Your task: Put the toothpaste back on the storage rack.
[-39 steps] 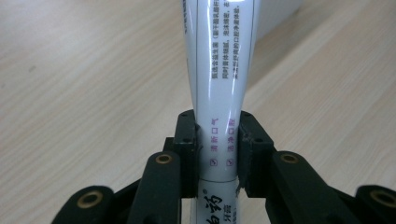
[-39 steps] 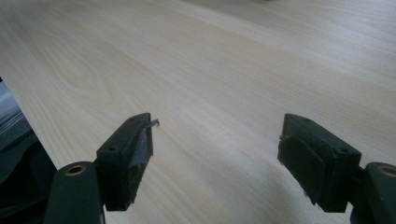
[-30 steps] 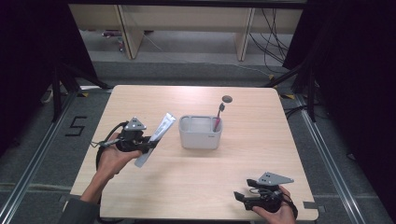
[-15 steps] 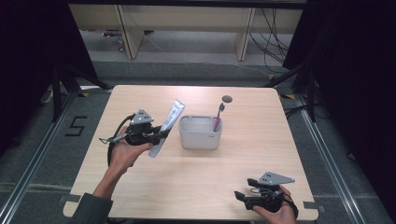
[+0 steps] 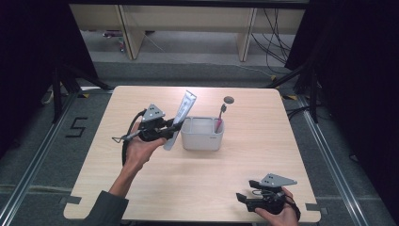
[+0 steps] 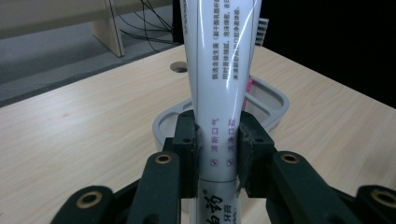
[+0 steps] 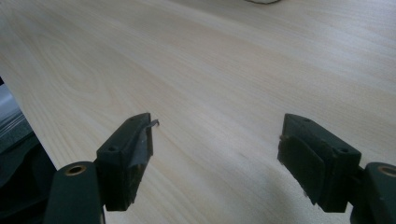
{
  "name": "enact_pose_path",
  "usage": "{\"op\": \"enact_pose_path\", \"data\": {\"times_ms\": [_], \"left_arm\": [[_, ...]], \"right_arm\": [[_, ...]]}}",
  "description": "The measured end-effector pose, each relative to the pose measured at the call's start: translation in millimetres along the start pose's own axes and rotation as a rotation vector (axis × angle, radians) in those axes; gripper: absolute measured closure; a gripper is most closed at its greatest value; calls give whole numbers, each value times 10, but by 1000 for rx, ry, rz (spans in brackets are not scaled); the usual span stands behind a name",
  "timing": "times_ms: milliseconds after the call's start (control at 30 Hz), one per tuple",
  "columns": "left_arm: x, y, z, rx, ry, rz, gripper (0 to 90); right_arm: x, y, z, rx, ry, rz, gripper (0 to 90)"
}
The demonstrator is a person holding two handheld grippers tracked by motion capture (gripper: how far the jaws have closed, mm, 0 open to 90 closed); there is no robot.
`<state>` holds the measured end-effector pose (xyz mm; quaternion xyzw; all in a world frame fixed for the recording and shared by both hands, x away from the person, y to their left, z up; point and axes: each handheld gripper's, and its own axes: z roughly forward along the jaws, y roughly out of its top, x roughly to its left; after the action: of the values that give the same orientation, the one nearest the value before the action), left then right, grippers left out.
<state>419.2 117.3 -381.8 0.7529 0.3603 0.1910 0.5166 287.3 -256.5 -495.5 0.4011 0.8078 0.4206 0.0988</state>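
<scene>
High view, table: the pale wooden table has a matt grained top, rounded corners and a small round hole near its far edge.
High view, bin: a grey plastic bin with rounded corners stands near the table's middle, toward the far side; a pink toothbrush leans upright in its right end.
High view, tube: the white toothpaste tube is glossy, flat and long, tilted with its crimped end up, just left of the bin's left rim and off the table top.
High view, left gripper: the left gripper clamps the tube low on its body, the hand coming in from the near left.
High view, right gripper: the right gripper rests low at the near right corner, well apart from the bin.
High view, free room: bare wood lies between the bin and the near edge, and to the bin's right.
Left gripper view, grip: both black pads press the tube's sides, which bear printed Chinese text; the left gripper is closed on it.
Left gripper view, bin: the bin's rounded grey rim lies just behind the tube, the inside mostly hidden.
Right gripper view, jaws: the right gripper stands wide apart with nothing between, over smooth bare wood.
Right gripper view, edge: the table's edge runs at the left, close to the left jaw.
</scene>
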Motion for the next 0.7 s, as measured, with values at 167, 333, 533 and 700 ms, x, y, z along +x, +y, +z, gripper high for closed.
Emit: {"op": "enact_pose_path", "data": {"times_ms": [167,333,533,700], "left_arm": [[19,39,61,-10,5,-14,718],[60,54,121,-27,21,-18,719],[62,78,189,-39,24,-25,719],[38,149,239,-57,22,-26,718]], "right_arm": [[5,-3,-4,7,-6,8,267],[-2,-4,3,9,-5,-4,267],[17,-6,10,9,14,17,267],[16,-6,9,11,14,18,267]]}}
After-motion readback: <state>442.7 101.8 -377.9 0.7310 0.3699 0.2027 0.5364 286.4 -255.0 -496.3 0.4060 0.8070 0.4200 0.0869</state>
